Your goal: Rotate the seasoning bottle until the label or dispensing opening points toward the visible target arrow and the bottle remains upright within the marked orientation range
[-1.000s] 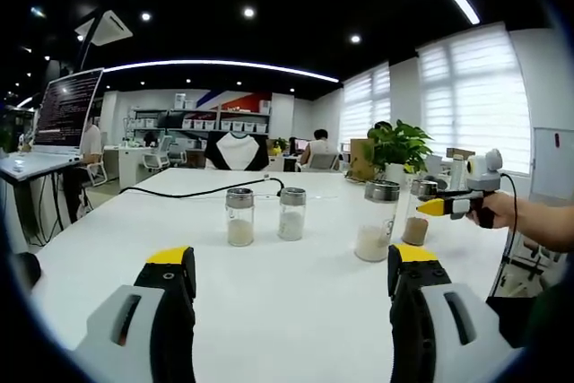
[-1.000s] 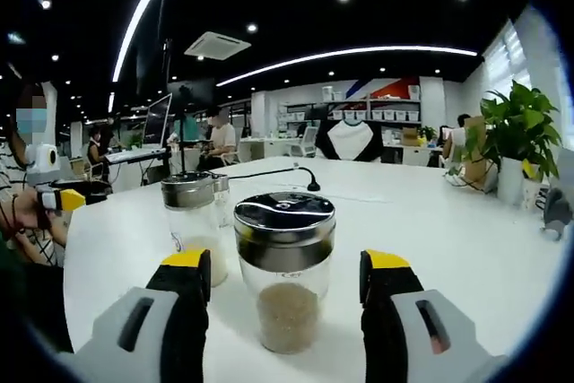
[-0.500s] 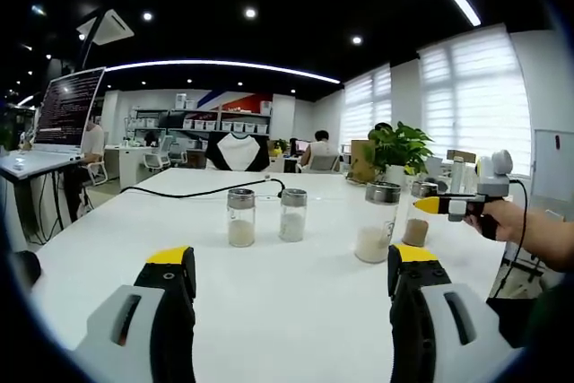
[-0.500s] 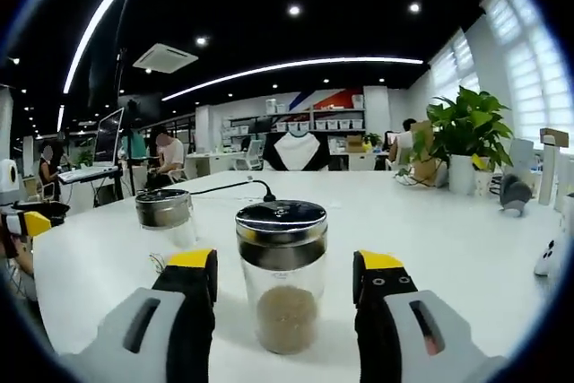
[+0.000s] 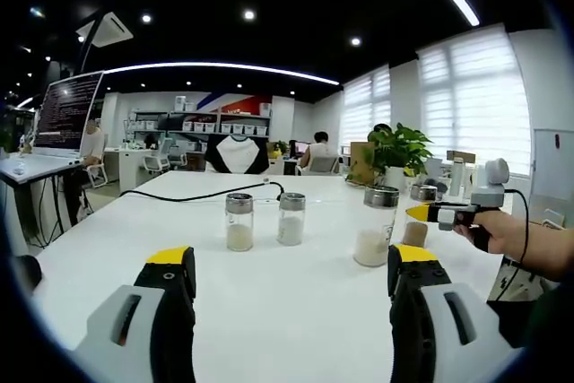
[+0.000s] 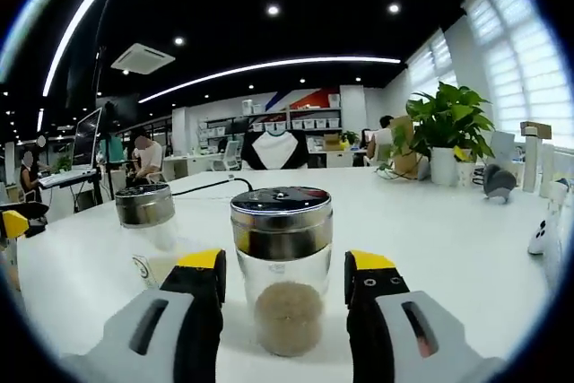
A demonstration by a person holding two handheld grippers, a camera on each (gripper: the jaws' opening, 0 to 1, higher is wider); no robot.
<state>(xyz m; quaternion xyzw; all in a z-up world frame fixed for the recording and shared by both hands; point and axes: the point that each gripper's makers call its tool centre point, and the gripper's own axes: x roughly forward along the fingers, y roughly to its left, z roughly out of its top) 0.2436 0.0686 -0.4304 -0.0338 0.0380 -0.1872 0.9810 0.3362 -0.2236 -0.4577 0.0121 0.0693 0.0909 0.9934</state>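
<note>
A seasoning bottle (image 6: 282, 277) with a steel cap and a layer of brown granules stands upright on a white table (image 6: 466, 257), framed between the two yellow-tipped jaws of the right gripper (image 6: 284, 268). The jaws sit close on either side of the glass, a thin gap visible on each flank, so they are spread and not pressing on it. Just behind and to the left in the right gripper view, a second bottle (image 6: 148, 221) holding white powder stands upright, well within reach of the first.

From the left gripper view, the brown-filled bottle (image 5: 416, 220) appears at the table's far right, mostly hidden behind the right gripper (image 5: 420, 213), which a person's hand (image 5: 499, 229) holds level at it. A larger bottle of white powder (image 5: 376, 227) stands just beside it. Nearer the middle of the table two smaller bottles (image 5: 264, 220) stand side by side, apart from the others. A black cable (image 5: 193, 193) curls across the tabletop behind them.

The left gripper (image 5: 292, 274) hangs over bare table, jaws wide apart, grasping nothing.

A potted plant (image 6: 446, 130) stands at the table's far edge, against bright blinds.
</note>
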